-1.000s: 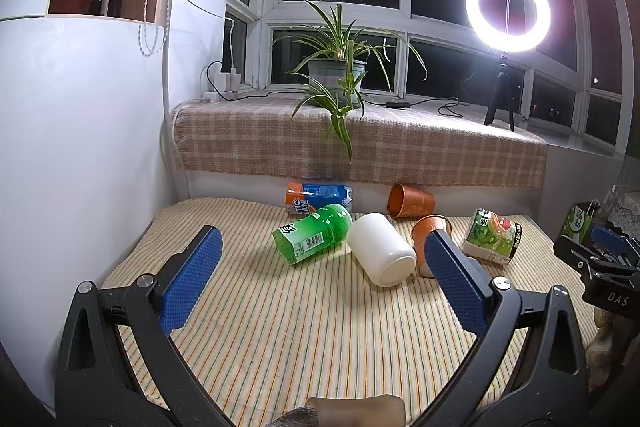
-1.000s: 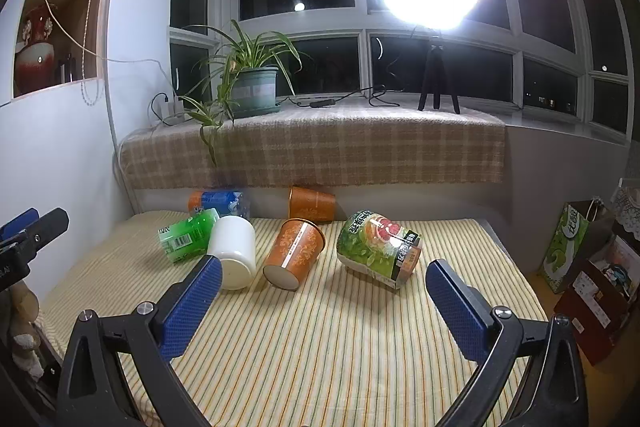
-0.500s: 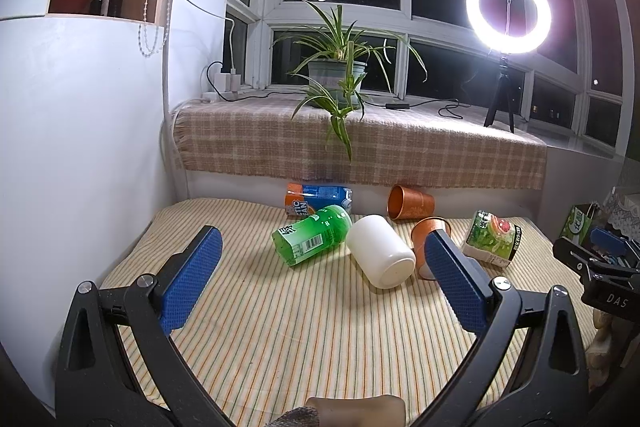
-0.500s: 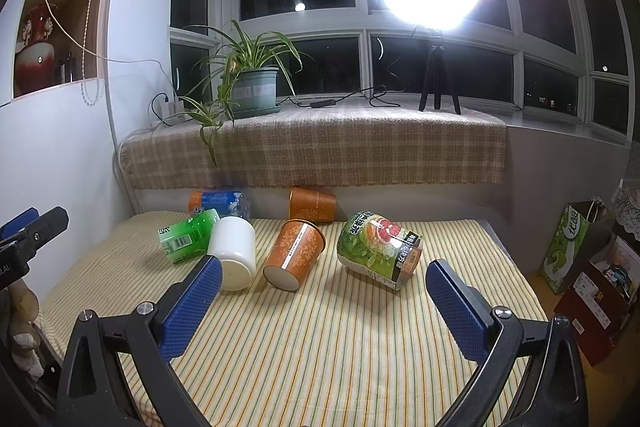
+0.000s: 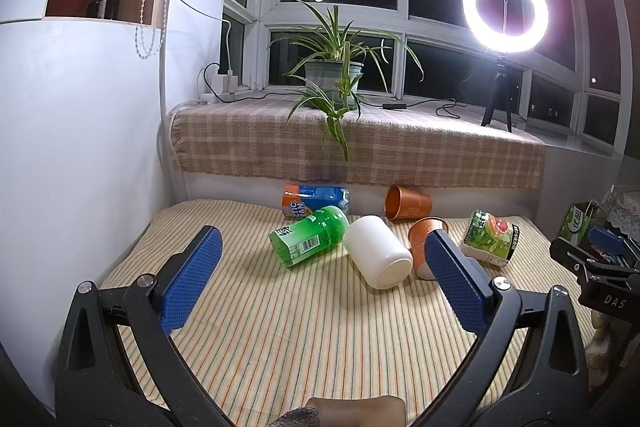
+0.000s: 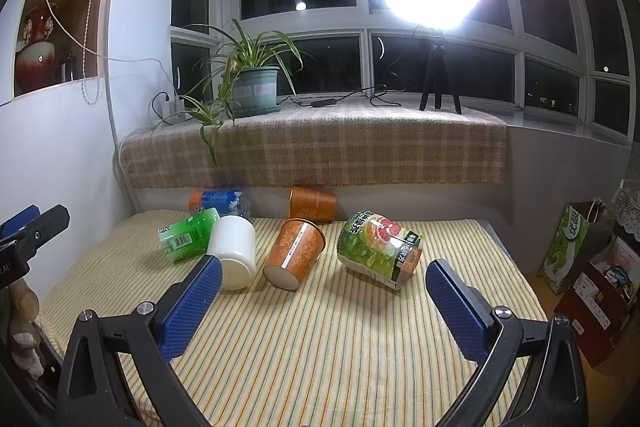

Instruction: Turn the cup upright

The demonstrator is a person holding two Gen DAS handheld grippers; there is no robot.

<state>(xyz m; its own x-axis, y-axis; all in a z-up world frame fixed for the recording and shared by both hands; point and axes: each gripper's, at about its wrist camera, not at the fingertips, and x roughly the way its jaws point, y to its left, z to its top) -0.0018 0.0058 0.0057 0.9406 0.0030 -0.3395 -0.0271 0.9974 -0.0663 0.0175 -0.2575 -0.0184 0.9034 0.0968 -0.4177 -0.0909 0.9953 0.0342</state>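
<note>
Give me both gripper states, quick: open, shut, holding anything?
Left hand-held gripper: open, holding nothing, short of the cups.
Right hand-held gripper: open, holding nothing, short of the cups.

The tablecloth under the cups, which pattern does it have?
The tablecloth has thin stripes on pale yellow, seen best in the right wrist view.

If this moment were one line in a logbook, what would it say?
left hand-held gripper open, empty | right hand-held gripper open, empty | white cup on its side | none upright
</note>
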